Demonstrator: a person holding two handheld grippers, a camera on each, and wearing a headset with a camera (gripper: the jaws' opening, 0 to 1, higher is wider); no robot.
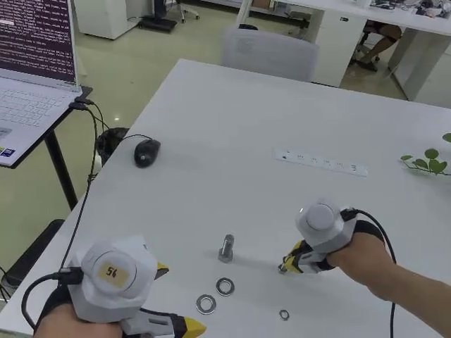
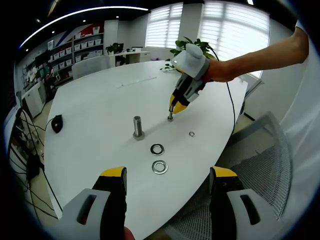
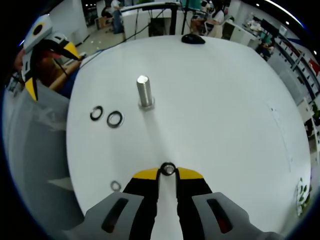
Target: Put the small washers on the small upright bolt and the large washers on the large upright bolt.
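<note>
Right gripper (image 3: 168,175) pinching small metal piece (image 3: 168,169), right of large bolt (image 1: 226,248). Left gripper (image 2: 167,172) spread; two large washers (image 1: 225,286) near the bolt.

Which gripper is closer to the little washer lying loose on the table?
Right. The right gripper, shut on a small ring at the small bolt, is just beyond the loose washer; the left gripper hangs open past the two big washers.
</note>
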